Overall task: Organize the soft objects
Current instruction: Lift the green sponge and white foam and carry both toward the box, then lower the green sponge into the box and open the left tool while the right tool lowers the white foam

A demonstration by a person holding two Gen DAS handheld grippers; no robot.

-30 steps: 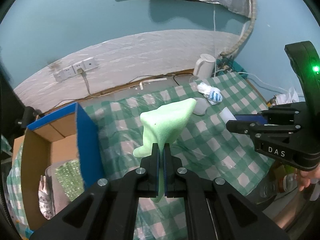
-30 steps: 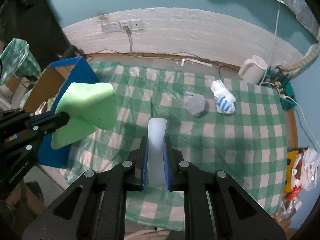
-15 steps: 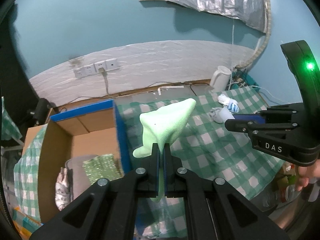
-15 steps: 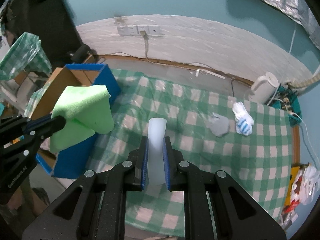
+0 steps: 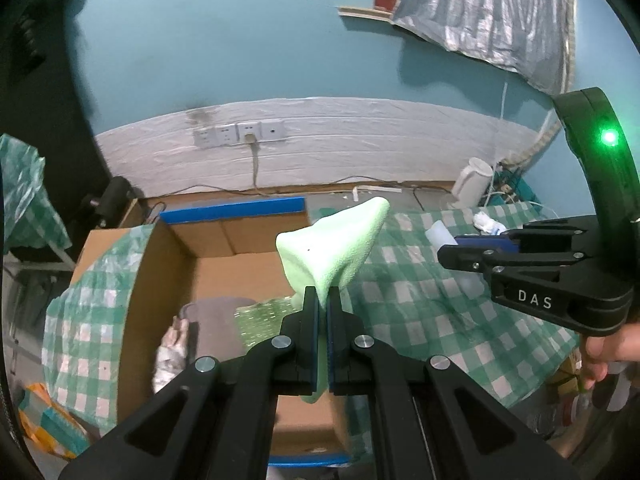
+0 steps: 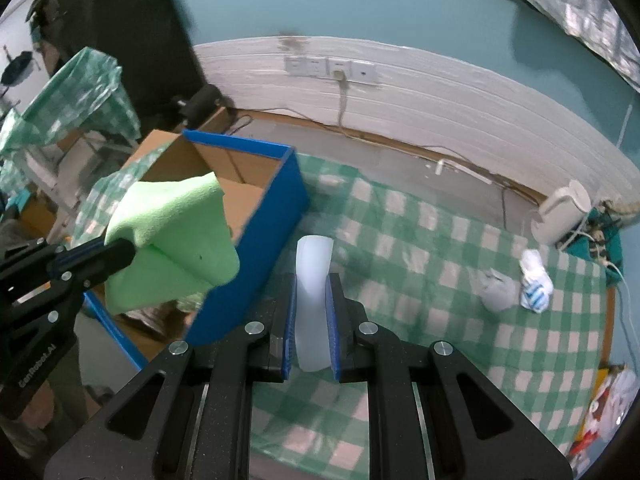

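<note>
Now | green cloth (image 5: 334, 248) over box (image 5: 224, 248) | socks (image 6: 534, 282), kettle (image 6: 560, 212) beyond

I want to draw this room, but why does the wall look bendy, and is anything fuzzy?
Both wrist views: fisheye lenses bow the white wall panel and blacken the corners. Left wrist view: the green cloth looks sharp, and a green light glows. Right wrist view: the checked tablecloth looks slightly smeared, while the white foam piece looks clearer.

The left gripper (image 5: 322, 300) is clamped on a green foam piece (image 5: 334, 248) above the cardboard box (image 5: 224, 240); the right gripper (image 6: 312, 292), beside the box, pinches a white foam strip (image 6: 314, 268).
</note>
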